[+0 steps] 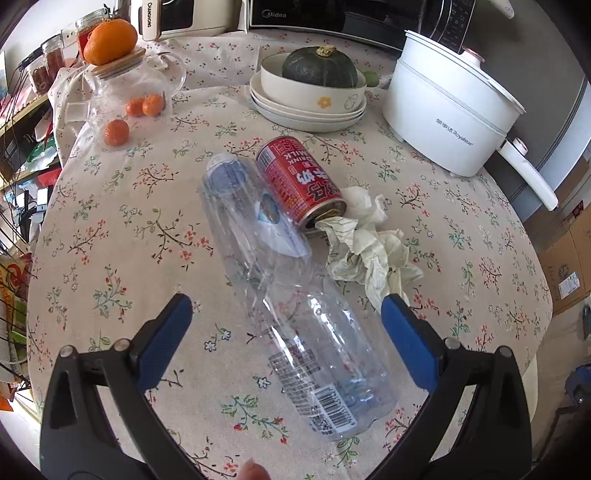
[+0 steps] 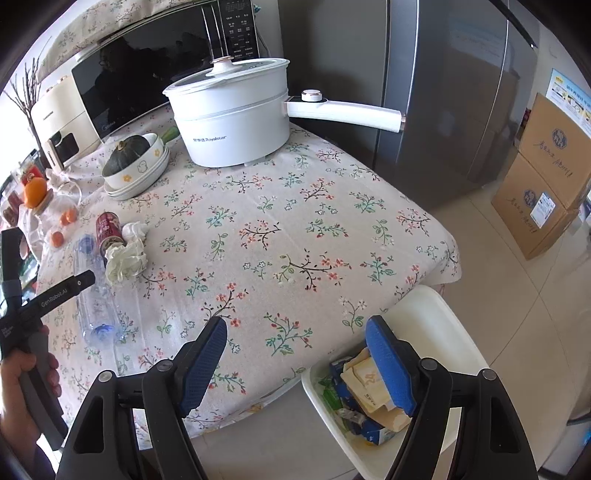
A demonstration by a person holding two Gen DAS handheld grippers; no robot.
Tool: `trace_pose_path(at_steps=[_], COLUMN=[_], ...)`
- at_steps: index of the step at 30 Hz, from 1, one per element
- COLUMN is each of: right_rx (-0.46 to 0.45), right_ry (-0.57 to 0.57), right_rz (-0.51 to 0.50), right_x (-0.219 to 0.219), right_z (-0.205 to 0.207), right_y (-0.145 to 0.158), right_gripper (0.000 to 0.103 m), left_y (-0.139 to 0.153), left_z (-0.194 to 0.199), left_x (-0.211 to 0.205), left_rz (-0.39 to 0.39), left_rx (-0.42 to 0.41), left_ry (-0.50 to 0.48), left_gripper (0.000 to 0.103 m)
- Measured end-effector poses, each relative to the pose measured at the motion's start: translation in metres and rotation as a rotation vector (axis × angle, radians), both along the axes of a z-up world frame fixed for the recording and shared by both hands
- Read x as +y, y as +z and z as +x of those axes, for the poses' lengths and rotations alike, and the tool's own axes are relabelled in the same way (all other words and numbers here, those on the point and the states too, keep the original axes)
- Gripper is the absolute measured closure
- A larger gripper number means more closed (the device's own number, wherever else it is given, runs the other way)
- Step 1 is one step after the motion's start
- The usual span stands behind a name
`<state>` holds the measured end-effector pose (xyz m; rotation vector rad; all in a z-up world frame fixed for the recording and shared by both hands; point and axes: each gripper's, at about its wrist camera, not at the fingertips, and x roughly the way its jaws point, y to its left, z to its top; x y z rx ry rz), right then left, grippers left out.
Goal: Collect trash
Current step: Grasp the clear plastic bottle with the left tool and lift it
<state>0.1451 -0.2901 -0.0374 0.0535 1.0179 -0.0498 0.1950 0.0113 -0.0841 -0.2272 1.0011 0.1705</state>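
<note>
A clear empty plastic bottle [image 1: 295,295] lies on the floral tablecloth [image 1: 129,229], its base between the open blue pads of my left gripper [image 1: 286,314], which do not touch it. A red milk-drink can [image 1: 299,181] lies beside it, and crumpled white tissue [image 1: 369,247] rests against the can's mouth. In the right wrist view the bottle [image 2: 94,295], can [image 2: 108,229] and tissue [image 2: 125,254] lie at the table's left. My right gripper [image 2: 295,339] is open and empty above the table's near edge, over a white trash bin [image 2: 436,325] holding cartons.
Stacked bowls with a green squash [image 1: 319,68], a white electric pot [image 1: 450,103] with a long handle, a glass teapot with oranges [image 1: 122,85], and a microwave [image 1: 325,14] stand at the back. A fridge [image 2: 424,92] and cardboard boxes [image 2: 546,177] stand right of the table.
</note>
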Motion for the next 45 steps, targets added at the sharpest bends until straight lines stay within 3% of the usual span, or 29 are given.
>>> trace_pose_path(at_steps=[5,10,18,27,34,45], right_rx=[0.021,0.024,0.013,0.014,0.030,0.030], right_ry=[-0.012,-0.005,0.031,0.048,0.093,0.157], right_rz=[-0.017,-0.022,-0.019,0.030,0.089,0.162], right_x=[0.001,0.007,0.022,0.044,0.094,0.167], right_z=[0.007,0.011,0.011,0.022,0.046,0.081], right_y=[-0.007,-0.009,-0.005,-0.009,-0.022,-0.058], right_gripper=[0.024,0.024,0.024,0.024,0.024,0.025], left_y=[-0.010,-0.021,-0.010,0.021,0.043,0.048], left_z=[0.007,0.008,-0.006,-0.036,-0.063,-0.078], left_x=[0.003,0.008,0.026,0.072,0.099,0.117], left_rz=[-0.037,-0.152,-0.201,-0.206,-0.158,-0.138], left_rx=[0.041,0.097,0.060,-0.010,-0.076,-0.099], left_ry=[-0.010,-0.010,-0.053,-0.111,-0.107,-0.086], left_gripper=[0.017,0.028,0.033,0.038,0.041,0.042])
